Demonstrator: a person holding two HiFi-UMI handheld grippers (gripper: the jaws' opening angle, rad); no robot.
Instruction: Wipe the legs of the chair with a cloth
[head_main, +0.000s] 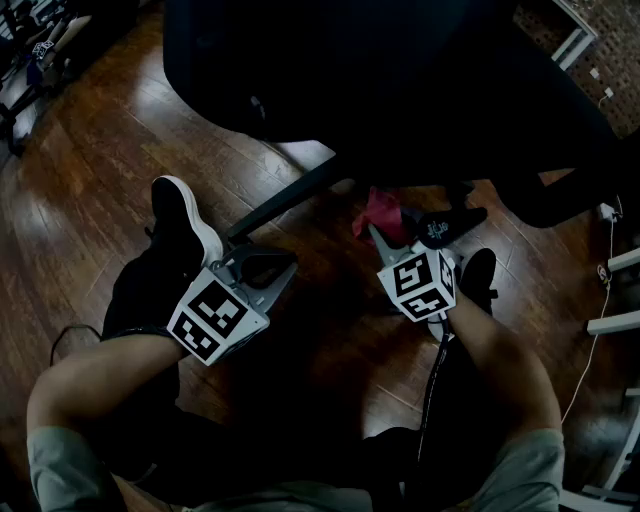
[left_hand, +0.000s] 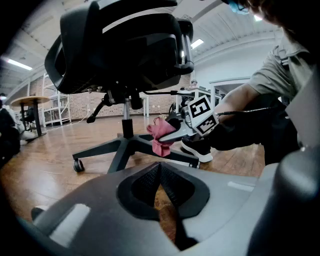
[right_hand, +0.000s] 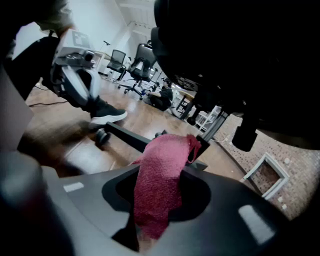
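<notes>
A black office chair (head_main: 380, 70) stands over me, and one black base leg (head_main: 285, 205) runs toward my left gripper. My right gripper (head_main: 380, 238) is shut on a red cloth (head_main: 381, 210), held beside the chair base under the seat. The right gripper view shows the cloth (right_hand: 162, 185) hanging between the jaws of that gripper (right_hand: 161, 200), just short of a chair leg (right_hand: 130, 137). My left gripper (head_main: 272, 270) is shut with nothing in it, near the leg's end. Its own view faces the base leg (left_hand: 112, 150), the caster (left_hand: 78, 165) and the cloth (left_hand: 160, 135).
My black shoes (head_main: 180, 225) (head_main: 480, 275) rest on the wooden floor on either side of the grippers. White furniture legs (head_main: 615, 325) and a cable (head_main: 590, 350) lie at the right. Other office chairs (right_hand: 142, 65) stand far off.
</notes>
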